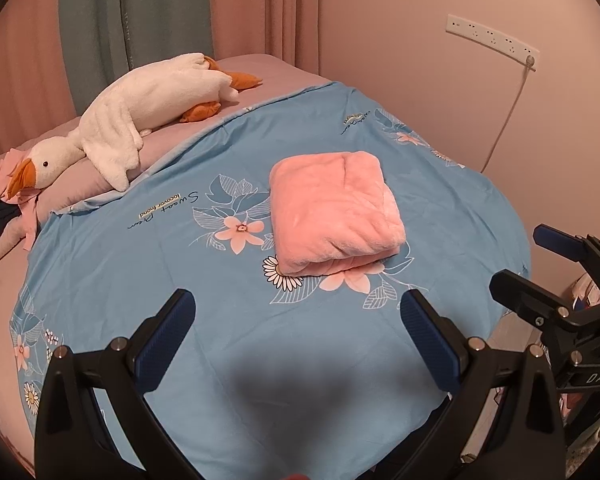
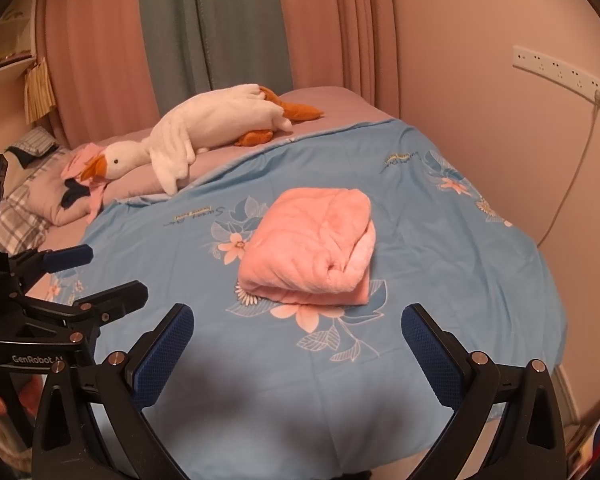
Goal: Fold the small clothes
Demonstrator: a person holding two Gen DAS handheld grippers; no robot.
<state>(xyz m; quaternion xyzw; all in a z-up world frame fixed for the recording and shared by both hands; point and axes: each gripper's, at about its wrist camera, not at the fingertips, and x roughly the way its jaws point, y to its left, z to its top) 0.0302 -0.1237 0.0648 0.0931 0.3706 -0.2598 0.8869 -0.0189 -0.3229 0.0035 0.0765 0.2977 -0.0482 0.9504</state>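
A pink fleece garment (image 1: 334, 212) lies folded into a thick square bundle on the blue floral bedspread (image 1: 180, 280); it also shows in the right wrist view (image 2: 312, 246). My left gripper (image 1: 298, 308) is open and empty, held above the bedspread a little short of the bundle. My right gripper (image 2: 298, 320) is open and empty, also just short of the bundle. Each gripper appears at the edge of the other's view, the right one (image 1: 540, 264) and the left one (image 2: 104, 276), both open.
A white plush goose (image 1: 140, 120) lies on the mauve pillows at the head of the bed. Curtains (image 1: 140, 12) hang behind. A power strip (image 1: 492, 38) with a cable is on the right wall. The bed edge drops off at the right.
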